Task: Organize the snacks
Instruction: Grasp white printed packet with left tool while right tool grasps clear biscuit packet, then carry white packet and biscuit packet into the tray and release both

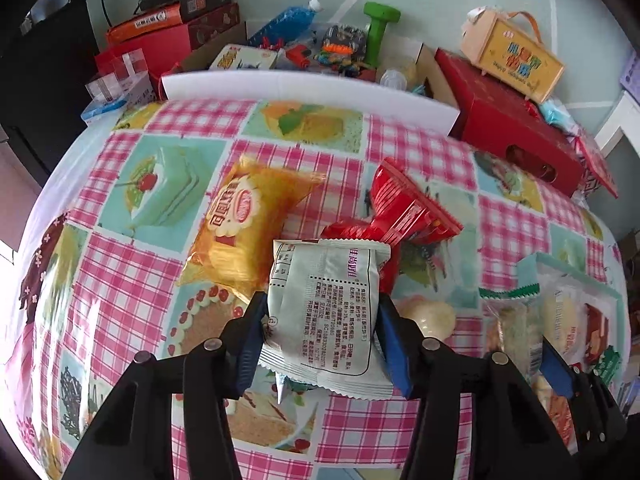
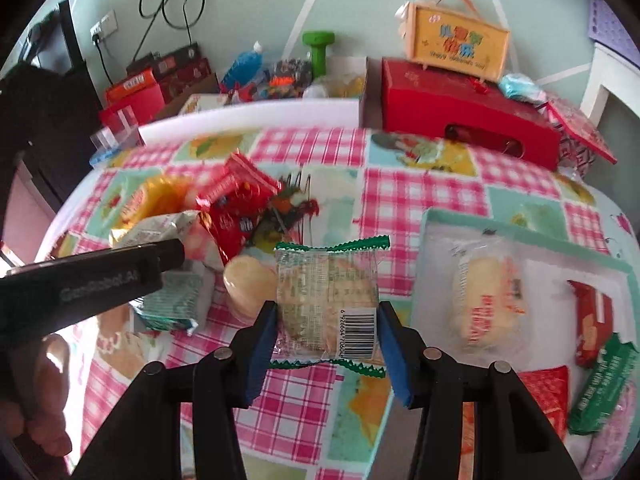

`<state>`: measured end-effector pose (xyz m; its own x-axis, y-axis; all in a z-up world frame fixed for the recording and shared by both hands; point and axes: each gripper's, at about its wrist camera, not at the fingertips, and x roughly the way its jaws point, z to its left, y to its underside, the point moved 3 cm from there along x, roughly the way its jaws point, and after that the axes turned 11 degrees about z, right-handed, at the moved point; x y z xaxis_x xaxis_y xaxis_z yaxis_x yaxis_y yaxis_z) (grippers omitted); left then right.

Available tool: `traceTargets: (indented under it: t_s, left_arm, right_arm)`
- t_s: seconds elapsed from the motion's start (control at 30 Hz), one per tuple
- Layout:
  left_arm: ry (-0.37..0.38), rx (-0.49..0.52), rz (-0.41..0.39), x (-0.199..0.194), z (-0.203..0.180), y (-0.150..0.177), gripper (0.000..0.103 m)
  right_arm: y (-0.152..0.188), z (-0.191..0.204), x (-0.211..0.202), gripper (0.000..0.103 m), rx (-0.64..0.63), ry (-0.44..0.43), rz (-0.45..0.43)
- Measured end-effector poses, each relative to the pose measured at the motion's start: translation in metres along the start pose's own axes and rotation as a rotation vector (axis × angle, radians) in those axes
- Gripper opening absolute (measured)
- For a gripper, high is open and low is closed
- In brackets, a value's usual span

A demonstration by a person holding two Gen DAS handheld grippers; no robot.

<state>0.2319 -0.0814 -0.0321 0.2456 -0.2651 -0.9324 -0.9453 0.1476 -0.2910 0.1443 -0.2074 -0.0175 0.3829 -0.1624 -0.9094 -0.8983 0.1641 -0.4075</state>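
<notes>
Two grippers, one snack each. Left gripper (image 1: 320,336): blue pads closed on the sides of a white packet (image 1: 324,312), back face up, long axis pointing away from the gripper, printed w/ purple and black Chinese text, too small to read in full. Right gripper (image 2: 326,334): pads clamped on a clear cracker packet (image 2: 328,308) w/ green zigzag seams; barcode reads approx. "6 926664 706048". It appears lifted just clear of the table (image 2: 400,192), though contact can't be ruled out.

Key relation: the teal-rimmed tray (image 2: 520,236) lies to the right of the right gripper, near it, and already holds a yellow bread roll pack (image 2: 484,304), a red bar (image 2: 592,320) and a green bar (image 2: 604,392). Judged: the right hand is the nearer to the tray; the left must cross past it.

Unsorted pile beyond the left gripper: orange bread bag (image 1: 244,224) w/ red oval logo, red packets (image 1: 404,208), a round pale snack (image 2: 248,284). Left gripper's body shows the lettering "GenRobot.AI". A yellow gift box (image 2: 460,44) w/ Chinese characters sits on a red box (image 2: 460,104) at the rear.
</notes>
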Motion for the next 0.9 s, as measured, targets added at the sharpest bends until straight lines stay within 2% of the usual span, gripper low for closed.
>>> traceTargets:
  t_s: [0.2, 0.47, 0.6, 0.9]
  left_arm:
    - [0.023, 0.01, -0.061, -0.028, -0.005, 0.001, 0.054]
    - [0.058, 0.06, -0.12, -0.057, -0.032, 0.007, 0.054]
    - [0.097, 0.112, -0.123, -0.061, -0.06, 0.013, 0.054]
    - [0.133, 0.31, -0.104, -0.059, -0.148, 0.036, 0.054]
  right_arm:
    - [0.002, -0.009, -0.03, 0.052, 0.028, 0.002, -0.047]
    - [0.004, -0.045, -0.043, 0.052, 0.117, 0.016, -0.04]
    - [0.008, -0.087, -0.05, 0.052, 0.213, 0.043, -0.044]
    - [0.032, -0.189, -0.072, 0.052, 0.436, 0.119, -0.079]
